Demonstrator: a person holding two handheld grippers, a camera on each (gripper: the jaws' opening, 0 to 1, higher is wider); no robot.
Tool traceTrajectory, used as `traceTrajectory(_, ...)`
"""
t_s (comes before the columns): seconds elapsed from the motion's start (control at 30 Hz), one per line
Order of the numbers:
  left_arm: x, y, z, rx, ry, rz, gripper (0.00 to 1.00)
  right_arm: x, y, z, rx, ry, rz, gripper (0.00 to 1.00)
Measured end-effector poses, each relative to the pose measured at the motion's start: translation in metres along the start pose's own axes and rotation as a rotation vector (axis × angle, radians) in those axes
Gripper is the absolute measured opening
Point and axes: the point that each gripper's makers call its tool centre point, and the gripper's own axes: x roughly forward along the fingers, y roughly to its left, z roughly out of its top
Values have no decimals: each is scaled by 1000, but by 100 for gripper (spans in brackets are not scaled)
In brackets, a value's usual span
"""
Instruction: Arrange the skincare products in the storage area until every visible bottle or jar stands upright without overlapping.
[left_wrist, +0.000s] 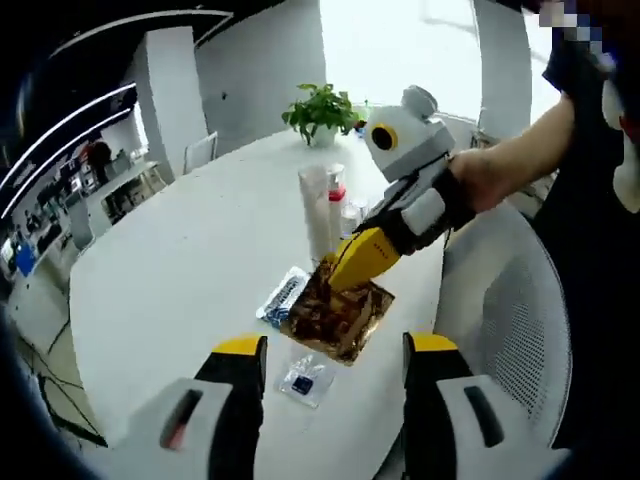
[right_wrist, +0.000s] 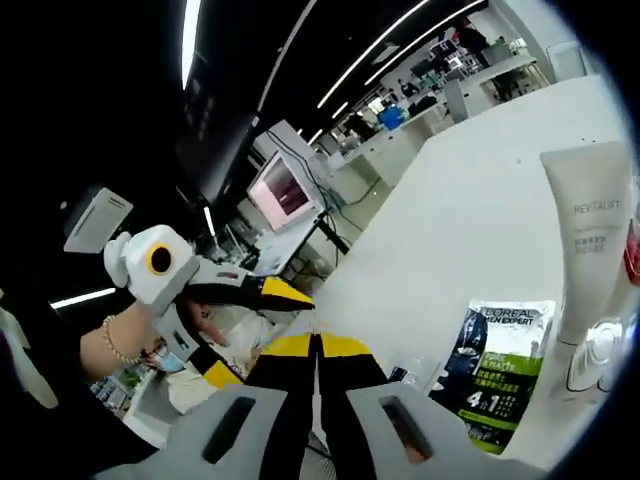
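Note:
A crinkled gold-brown packet lies flat near the table's front edge. My right gripper reaches in from the right, jaws together, tips on the packet's far edge; whether it pinches the foil is hidden. In its own view the right gripper is shut with nothing visible between the jaws. Behind the packet stand a tall white tube, a red-capped bottle and a clear bottle. A L'Oreal sachet lies flat beside the tube. My left gripper hovers open above a small clear sachet.
The round white table carries a potted plant at its far side. A white mesh chair stands at the right edge, next to the person's arm. Desks and a monitor lie beyond the table.

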Motion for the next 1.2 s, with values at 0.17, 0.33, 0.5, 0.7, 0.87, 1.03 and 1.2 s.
traceTrajectory(0.17, -8, 1, 8, -309, -203, 46, 65, -9, 18, 36, 44, -222, 65, 1)
traceTrajectory(0.33, -22, 3, 14, -635, -443, 2, 59, -20, 29, 57, 150, -377, 116, 1)
traceTrajectory(0.5, -22, -17, 19, -720, -519, -86, 57, -26, 34, 59, 176, -466, 133, 1)
traceTrajectory(0.7, -21, -32, 34, -797, -607, -131, 44, -32, 42, 62, 279, -556, 164, 1)
traceTrajectory(0.87, -28, -32, 58, -874, -737, -164, 38, -36, 47, 68, 327, -626, 175, 1)
traceTrajectory(1.03, -23, -37, 66, -892, -761, -167, 30, -38, 44, 70, 390, -682, 176, 1)
traceTrajectory(1.2, -22, -33, 68, -974, -807, -164, 23, -36, 46, 70, 414, -699, 182, 1)
